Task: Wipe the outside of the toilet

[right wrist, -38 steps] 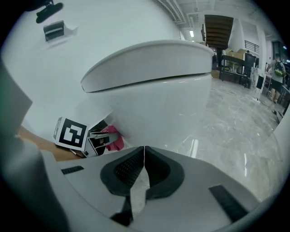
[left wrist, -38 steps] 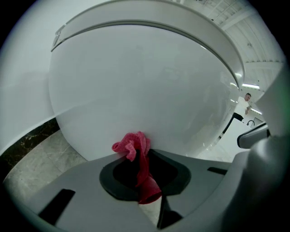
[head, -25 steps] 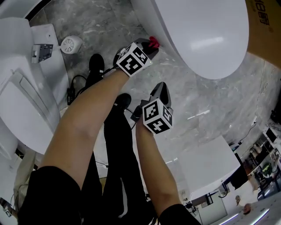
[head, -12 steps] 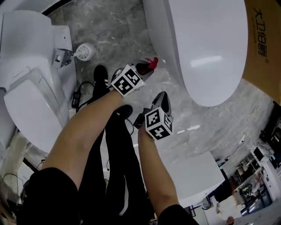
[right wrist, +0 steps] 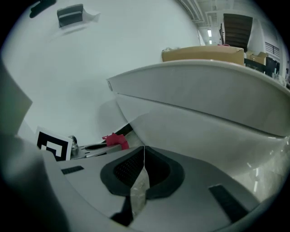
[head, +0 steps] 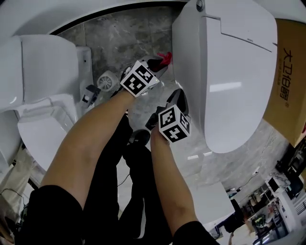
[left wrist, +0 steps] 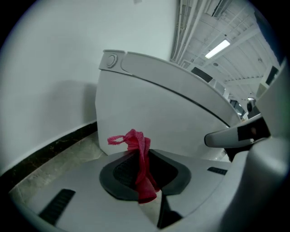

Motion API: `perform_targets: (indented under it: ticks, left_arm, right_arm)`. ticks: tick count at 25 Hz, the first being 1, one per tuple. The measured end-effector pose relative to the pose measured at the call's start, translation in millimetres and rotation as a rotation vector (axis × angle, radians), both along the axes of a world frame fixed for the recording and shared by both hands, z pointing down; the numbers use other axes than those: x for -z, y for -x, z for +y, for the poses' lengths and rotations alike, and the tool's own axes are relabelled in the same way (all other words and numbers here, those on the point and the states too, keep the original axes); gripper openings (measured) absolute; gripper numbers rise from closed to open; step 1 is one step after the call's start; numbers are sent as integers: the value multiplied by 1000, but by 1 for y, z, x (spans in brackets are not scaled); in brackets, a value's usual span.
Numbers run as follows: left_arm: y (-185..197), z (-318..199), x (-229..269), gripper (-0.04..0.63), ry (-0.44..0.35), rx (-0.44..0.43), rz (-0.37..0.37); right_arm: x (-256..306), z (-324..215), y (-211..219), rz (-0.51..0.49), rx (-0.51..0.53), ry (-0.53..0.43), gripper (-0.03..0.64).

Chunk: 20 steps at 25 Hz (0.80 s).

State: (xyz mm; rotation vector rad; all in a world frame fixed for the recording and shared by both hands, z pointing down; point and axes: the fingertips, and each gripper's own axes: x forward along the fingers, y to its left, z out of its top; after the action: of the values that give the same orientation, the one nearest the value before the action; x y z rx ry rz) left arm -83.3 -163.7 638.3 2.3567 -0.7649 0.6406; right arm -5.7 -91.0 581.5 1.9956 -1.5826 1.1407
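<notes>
Nearest, lower centre of the head view: bare forearms over black trousers. Right gripper (head: 177,99) mid-frame, jaws pressed together on nothing, idle just beside the toilet's flank. Left gripper (head: 159,63) above it, clamped on the red cloth (left wrist: 141,154), which is pinched between the black ribbed pads (left wrist: 120,171) with a loose looped end sticking up.

Change over the last second: the head view has swung up along the toilet (head: 234,72), so its rear end and the round button (head: 199,5) now show at top centre. The left gripper has carried the cloth from by the bowl's front toward the rear of its near side wall. The cloth is now just beside that wall; contact cannot be told, and the left gripper view suggests a small gap. Judgement: wiping not yet started here, next is pressing the cloth on.

Materials: cloth thin, knitted-looking, limp. Toilet glossy white, smooth, rounded, lid down, flat upright side. Floor (head: 119,33) grey veined stone, polished.

Farther: second white toilet (head: 40,91) at left, brown cardboard box (head: 289,81) at right edge.
</notes>
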Motion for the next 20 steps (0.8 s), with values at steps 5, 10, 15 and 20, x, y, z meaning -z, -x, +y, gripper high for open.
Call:
perform_targets:
  ticks: [5, 10, 15, 20]
  left_arm:
    - [20, -74, -25, 74, -51, -3, -47]
    - [13, -130, -68, 74, -68, -15, -80]
    - [17, -181, -117, 74, -35, 33, -100]
    - [8, -205, -149, 74, -32, -12, -134]
  right_arm:
    - [-17, -55, 9, -39, 4, -44, 34]
    - [-60, -78, 8, -50, 22, -24, 34]
    - [-94, -108, 25, -100, 101, -33, 34]
    - [-108, -131, 41, -126, 161, -44, 34]
